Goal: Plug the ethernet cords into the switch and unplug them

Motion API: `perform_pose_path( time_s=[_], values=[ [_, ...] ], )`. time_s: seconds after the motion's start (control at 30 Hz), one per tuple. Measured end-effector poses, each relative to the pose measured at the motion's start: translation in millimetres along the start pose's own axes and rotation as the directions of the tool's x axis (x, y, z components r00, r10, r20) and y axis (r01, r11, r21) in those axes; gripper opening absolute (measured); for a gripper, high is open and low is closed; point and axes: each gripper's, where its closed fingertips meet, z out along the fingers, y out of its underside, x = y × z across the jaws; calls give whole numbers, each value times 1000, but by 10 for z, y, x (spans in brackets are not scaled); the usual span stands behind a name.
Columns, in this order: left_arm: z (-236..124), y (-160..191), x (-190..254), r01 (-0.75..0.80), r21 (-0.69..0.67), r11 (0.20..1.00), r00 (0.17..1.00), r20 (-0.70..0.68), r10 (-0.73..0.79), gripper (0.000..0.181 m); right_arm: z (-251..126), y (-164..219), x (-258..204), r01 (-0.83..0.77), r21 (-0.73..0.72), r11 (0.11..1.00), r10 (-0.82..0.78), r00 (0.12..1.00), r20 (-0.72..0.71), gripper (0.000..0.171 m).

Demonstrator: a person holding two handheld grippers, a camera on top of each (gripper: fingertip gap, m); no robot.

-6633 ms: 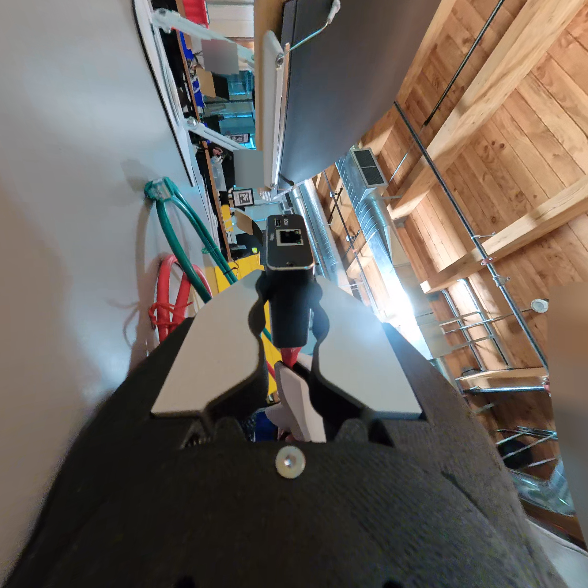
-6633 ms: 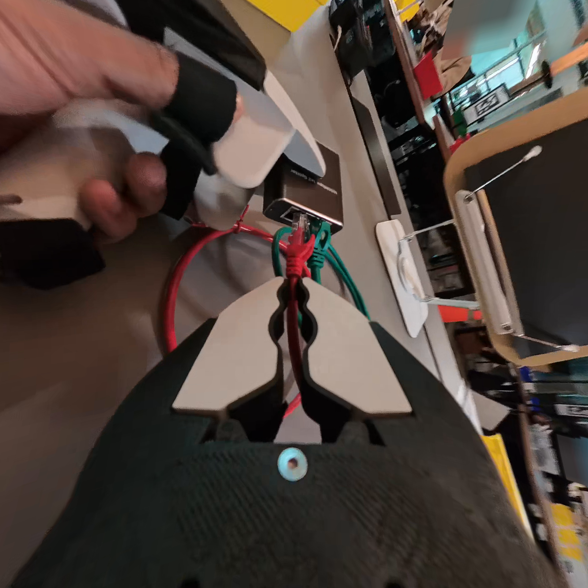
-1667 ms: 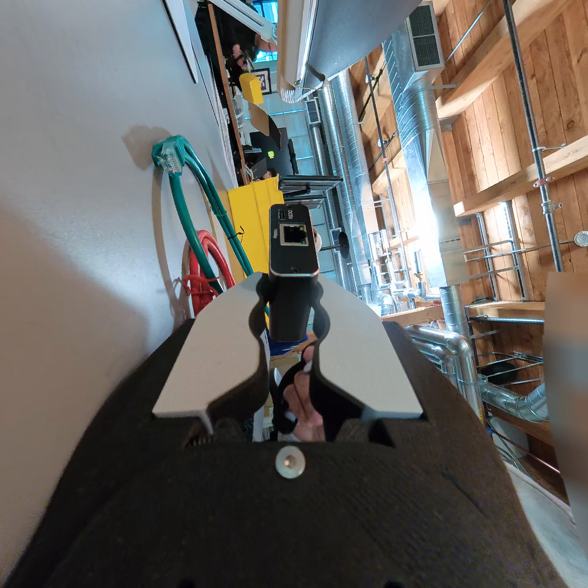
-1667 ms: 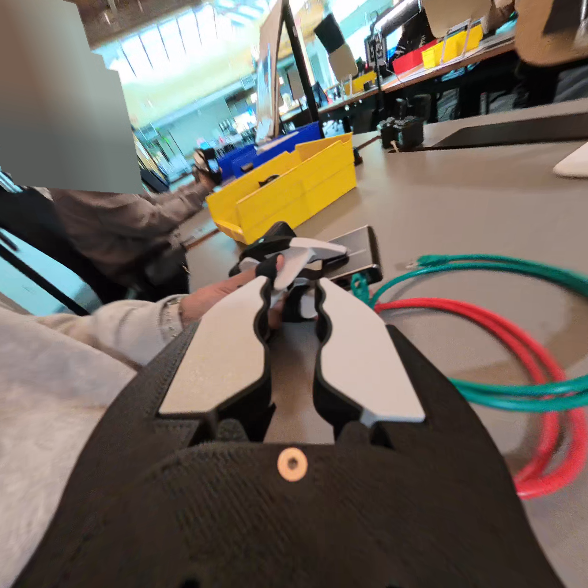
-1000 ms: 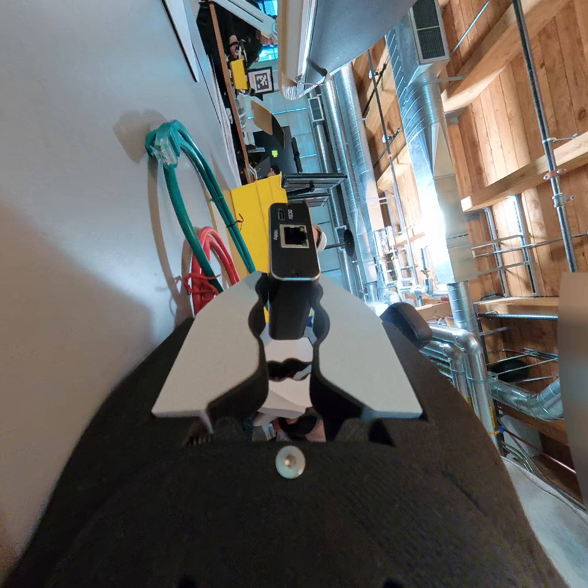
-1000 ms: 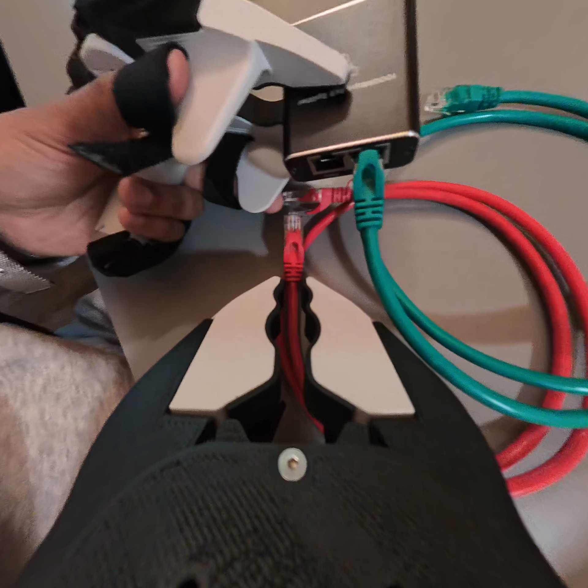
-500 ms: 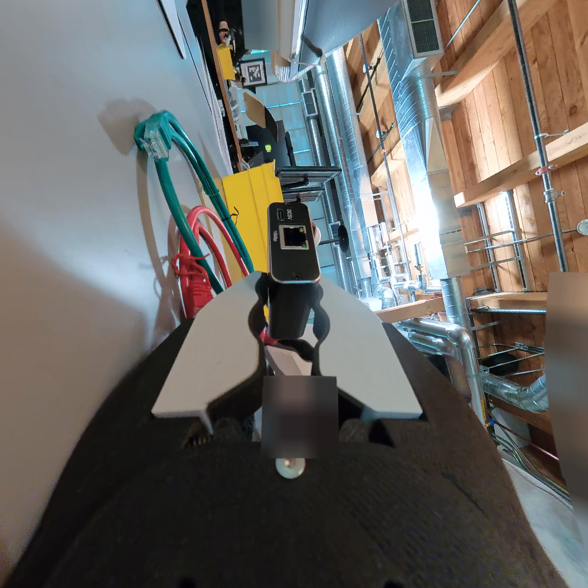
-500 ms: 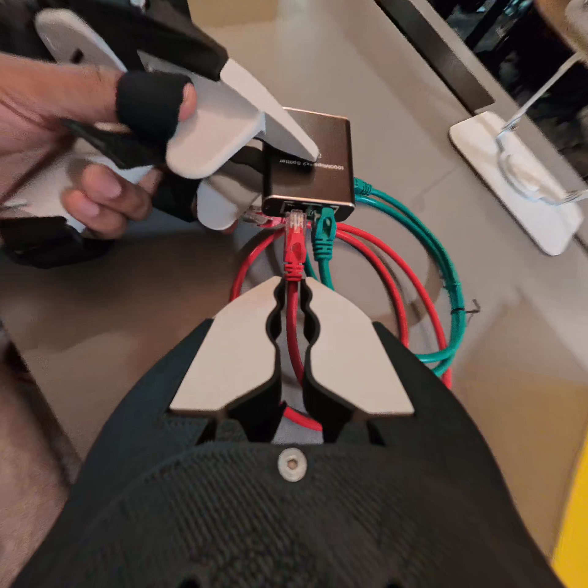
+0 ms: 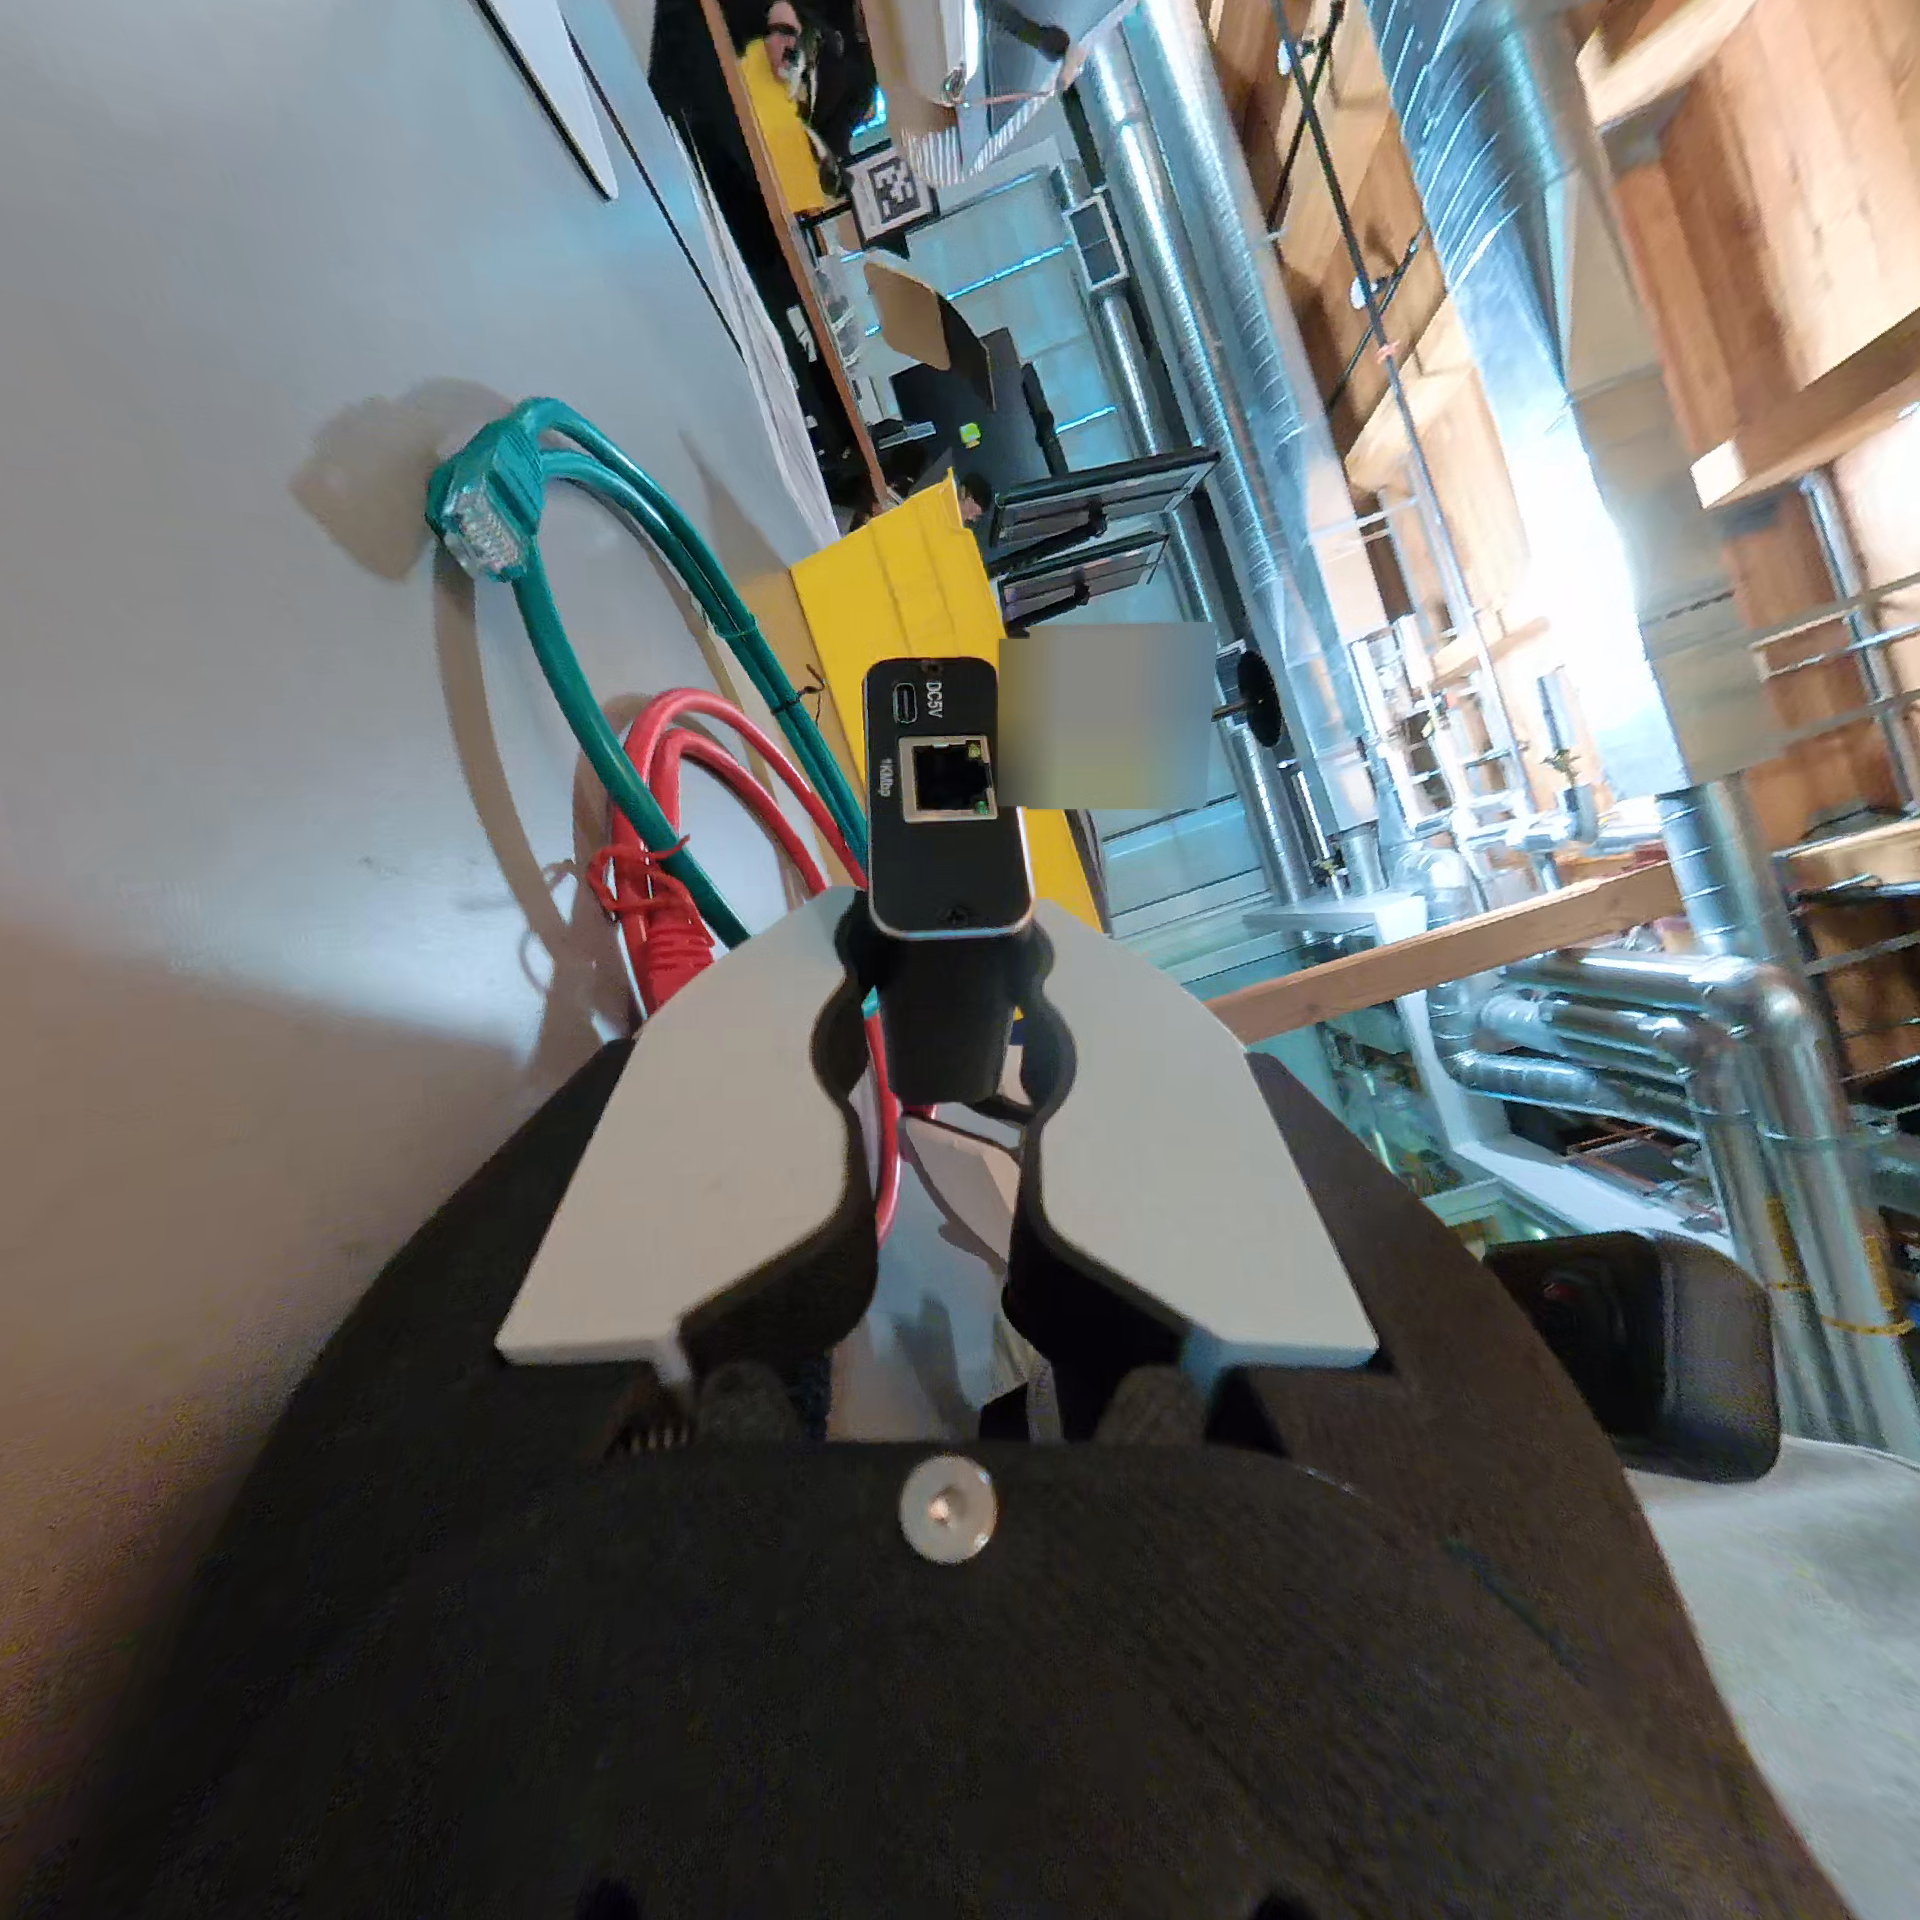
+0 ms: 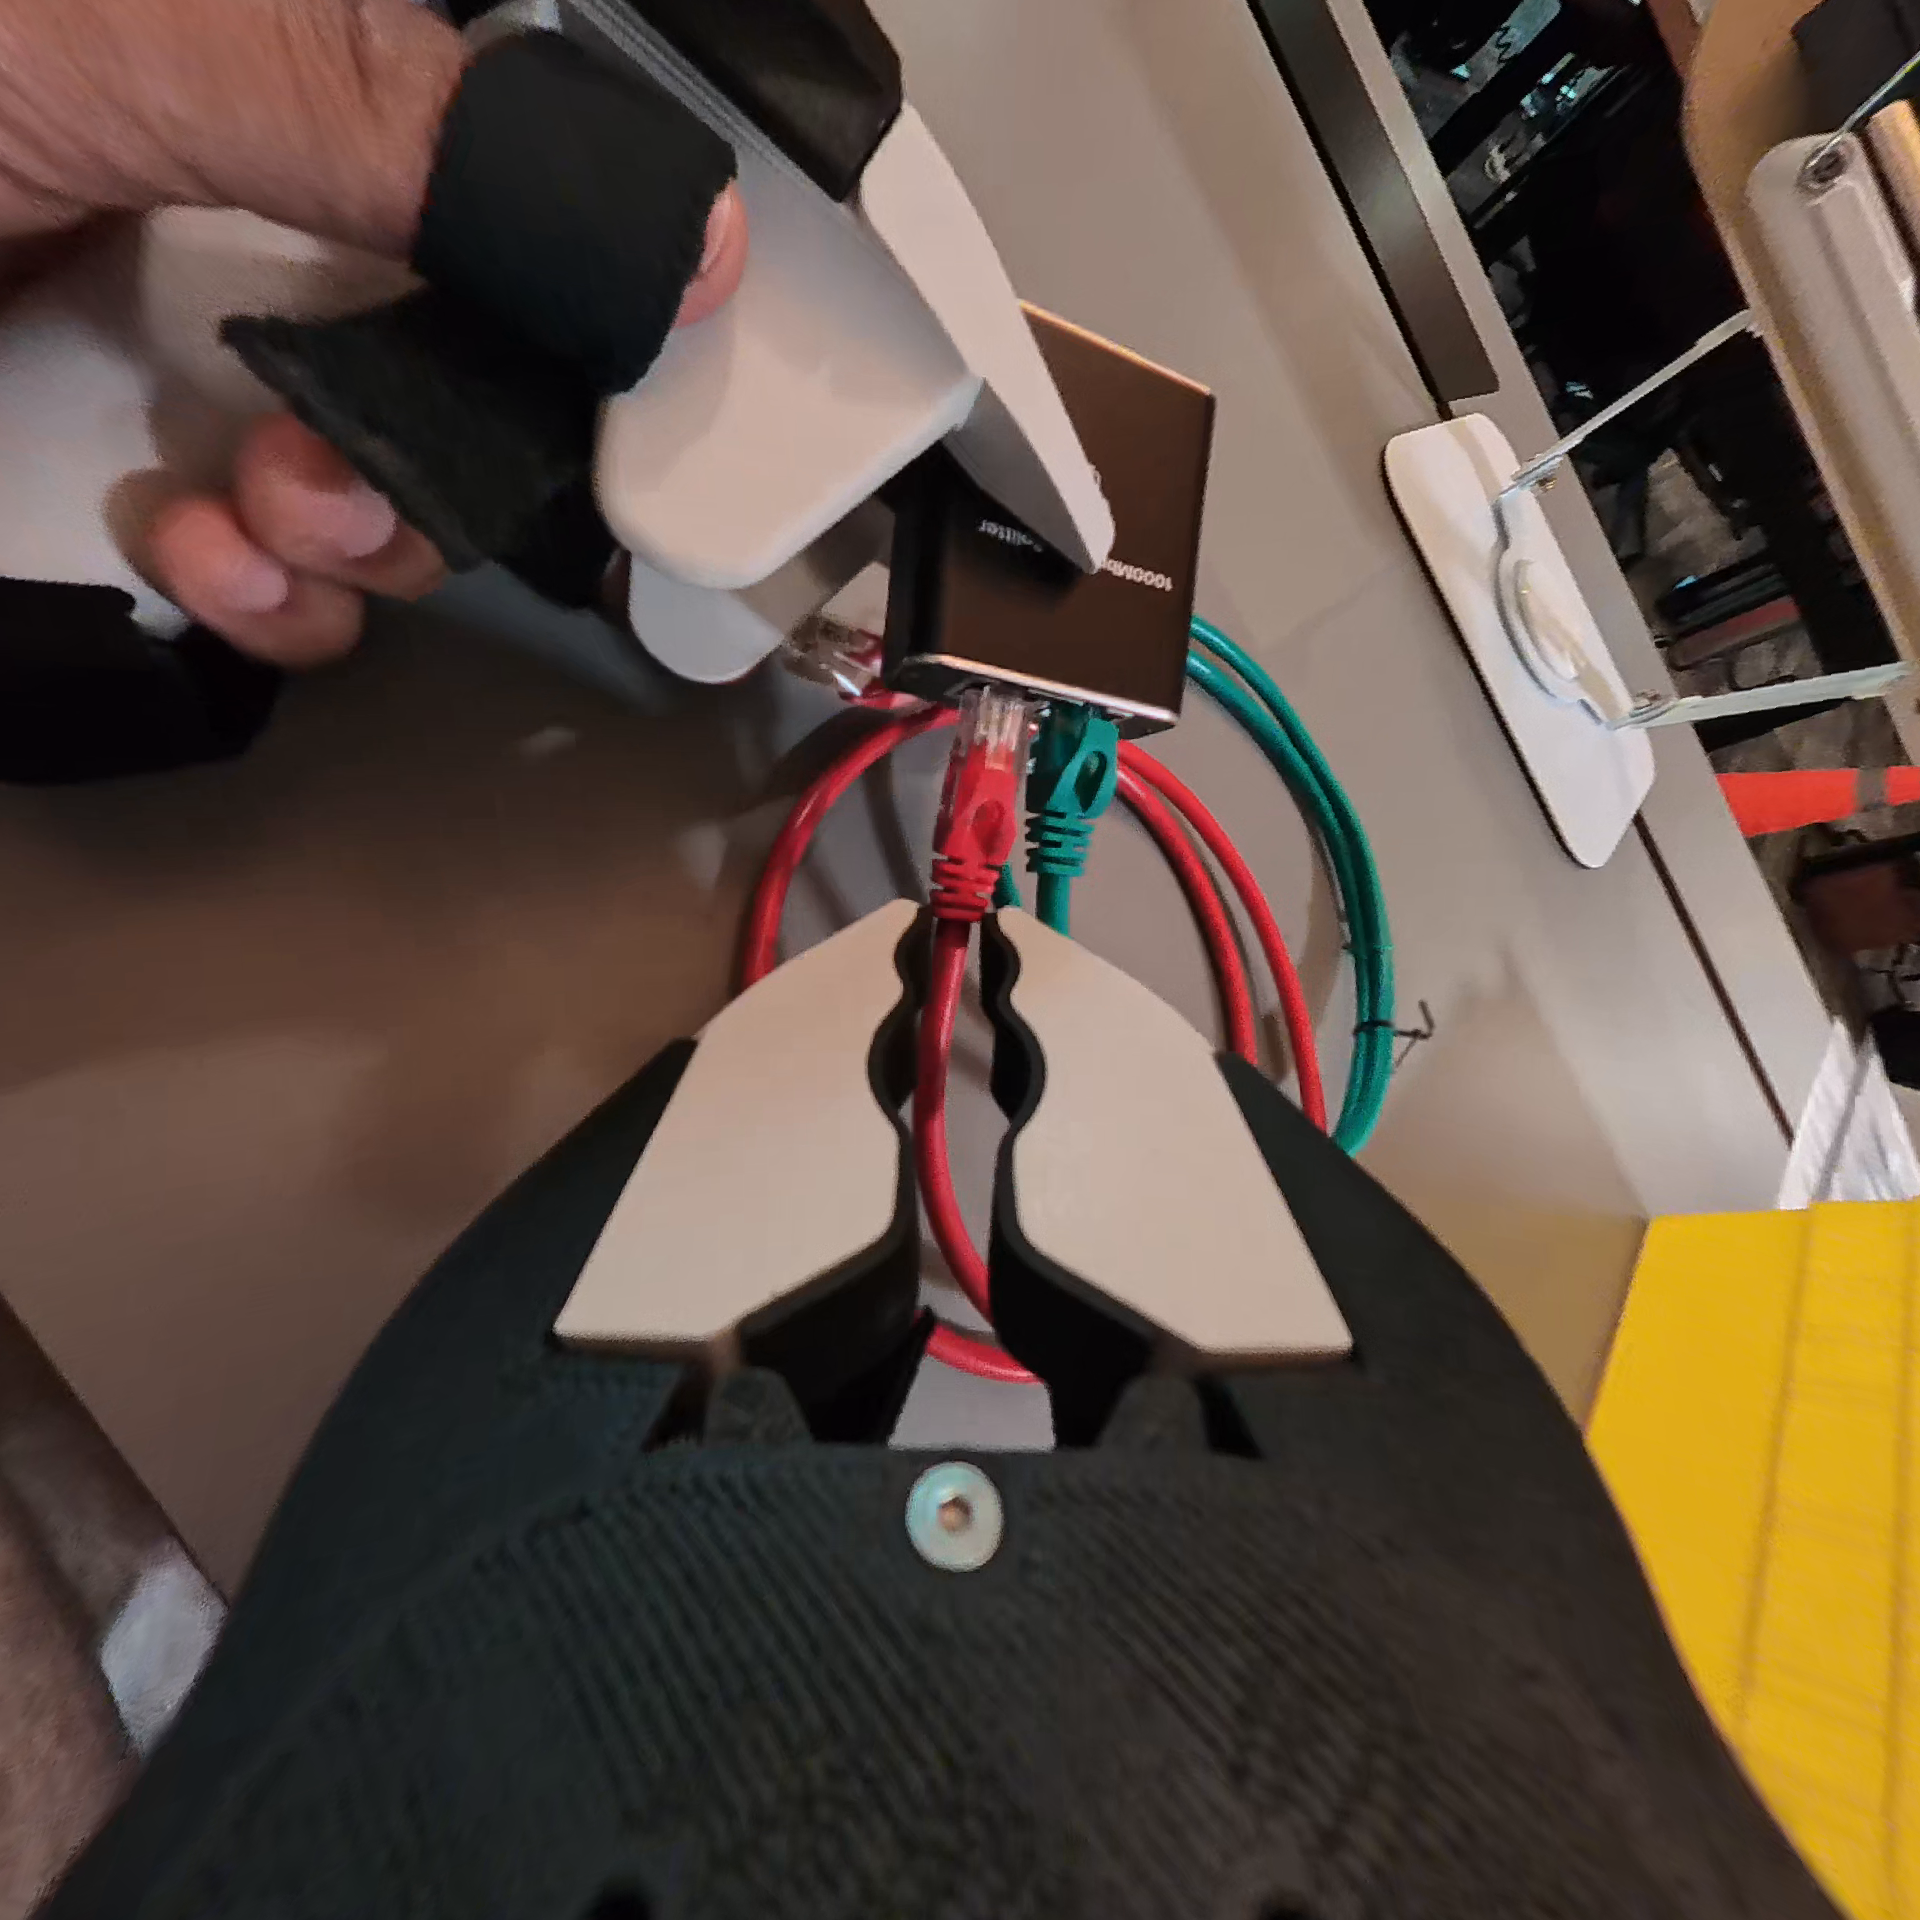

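- The right gripper (image 10: 954, 920) was clamped on the red cord (image 10: 940, 1049) just behind its plug (image 10: 975, 790), whose clear tip sat at the mouth of a port on the switch (image 10: 1081, 561); whether it had seated could not be told.
- The step in hand looked like plugging in the red cord; next would call for a straight push until it latched.
- The left gripper (image 9: 943, 961) was closed on the black switch (image 9: 940, 810), held above the bench (image 10: 312, 935).
- The green cord (image 10: 1070, 790) already sat in the neighbouring port; its other end (image 9: 488, 499) lay loose on the bench (image 9: 208, 520), with both cords' coils.
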Motion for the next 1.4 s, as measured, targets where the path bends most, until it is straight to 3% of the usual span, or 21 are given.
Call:
perform_pose_path(
  time_s=[0.13,0.5,0.93,1.1,1.4],
  values=[
    [17,22,7,-61,-37,997,998,17,62,25,3,29,16,-79,-6,997,80,995,53,9],
    [92,144,71,-244,-133,961,968,28,250,25,-2,43,64,-89,12,996,88,995,56,9],
    [63,114,3,-70,-191,979,997,-27,66,26,-43,-32,57,-111,106,988,100,989,105,9],
    [60,159,-1,-77,-226,971,997,-14,76,26,-49,-19,16,-73,118,990,60,993,105,9],
    [63,231,-30,-119,-273,954,991,21,130,27,-46,14,2,-192,124,974,168,969,181,8]
  ],
)
